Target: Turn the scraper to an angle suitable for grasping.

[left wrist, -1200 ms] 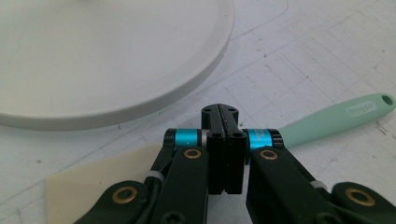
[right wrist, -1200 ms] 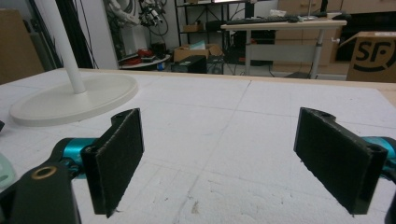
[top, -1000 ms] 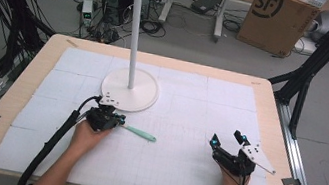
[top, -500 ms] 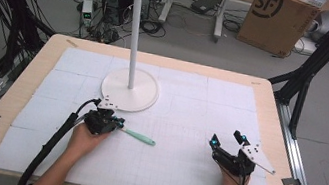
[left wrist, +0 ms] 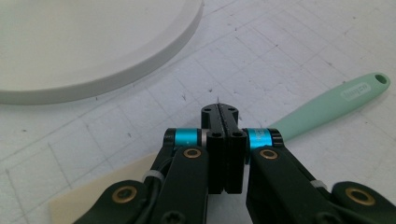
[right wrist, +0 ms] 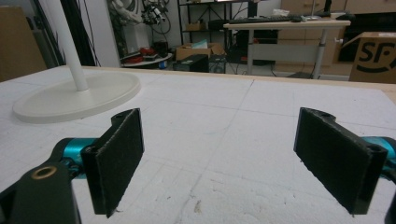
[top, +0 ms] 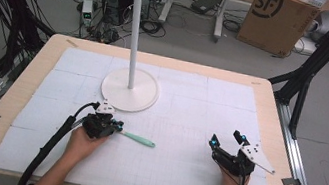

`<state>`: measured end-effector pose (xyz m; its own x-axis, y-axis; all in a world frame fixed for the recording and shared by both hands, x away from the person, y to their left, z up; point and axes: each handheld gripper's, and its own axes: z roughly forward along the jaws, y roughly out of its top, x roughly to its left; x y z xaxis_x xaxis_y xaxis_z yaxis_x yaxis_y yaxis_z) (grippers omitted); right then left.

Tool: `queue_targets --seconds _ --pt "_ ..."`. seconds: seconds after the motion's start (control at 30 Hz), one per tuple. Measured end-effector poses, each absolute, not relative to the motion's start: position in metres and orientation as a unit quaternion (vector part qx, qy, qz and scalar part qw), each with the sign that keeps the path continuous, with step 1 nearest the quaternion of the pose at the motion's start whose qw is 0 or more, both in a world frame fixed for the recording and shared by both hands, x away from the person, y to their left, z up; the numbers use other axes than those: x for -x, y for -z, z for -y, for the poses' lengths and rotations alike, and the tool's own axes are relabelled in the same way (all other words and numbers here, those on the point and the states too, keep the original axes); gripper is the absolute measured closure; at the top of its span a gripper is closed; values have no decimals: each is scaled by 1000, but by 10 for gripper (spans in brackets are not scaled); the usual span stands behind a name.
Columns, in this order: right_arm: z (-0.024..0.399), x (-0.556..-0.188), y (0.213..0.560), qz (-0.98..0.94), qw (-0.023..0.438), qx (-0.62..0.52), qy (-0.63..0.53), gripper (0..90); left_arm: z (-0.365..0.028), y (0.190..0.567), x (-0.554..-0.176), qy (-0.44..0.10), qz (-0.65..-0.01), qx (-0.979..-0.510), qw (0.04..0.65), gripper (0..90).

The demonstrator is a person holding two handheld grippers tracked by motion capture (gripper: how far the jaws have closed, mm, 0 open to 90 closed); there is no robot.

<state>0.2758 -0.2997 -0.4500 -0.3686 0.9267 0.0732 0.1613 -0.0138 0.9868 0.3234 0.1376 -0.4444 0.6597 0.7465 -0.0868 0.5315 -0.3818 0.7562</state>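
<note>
So the left gripper (top: 118, 126) sits at about 7 o'clock on the table, held in the person's left hand (top: 83, 141), with its thick black cable (top: 49, 147) trailing back toward 6 o'clock. In the left gripper view its two black jaws are pressed flat together with no gap between them, and I can't see anything pinched there. The mint-green plastic spatula handle with a hang hole at its end (left wrist: 336, 100) comes out from behind the right jaw and runs off toward 2 o'clock in that view; the jaws hide its near end, so whether it touches them I can't tell. From the high view the same handle (top: 138, 140) lies flat on the white gridded foam mat (top: 189, 112), pointing away from the left gripper toward 3 o'clock. Just past it at 12 o'clock is the round white base (top: 130, 89) of a tall white hook stand (top: 136, 27), close but not touching. The right gripper (top: 226, 138) is well apart at roughly 4 o'clock on the mat, held in the right hand (top: 232, 177). In the right gripper view its jaws are spread wide, black pads (right wrist: 116, 154) facing each other with just bare mat between them, holding nothing.
</note>
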Motion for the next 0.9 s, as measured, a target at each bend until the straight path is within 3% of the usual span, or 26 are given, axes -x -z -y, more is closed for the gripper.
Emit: queue_targets --seconds 0.9 --pt "300 -276 450 -613 343 -445 -556 152 -145 445 -296 -120 -386 -818 410 898"
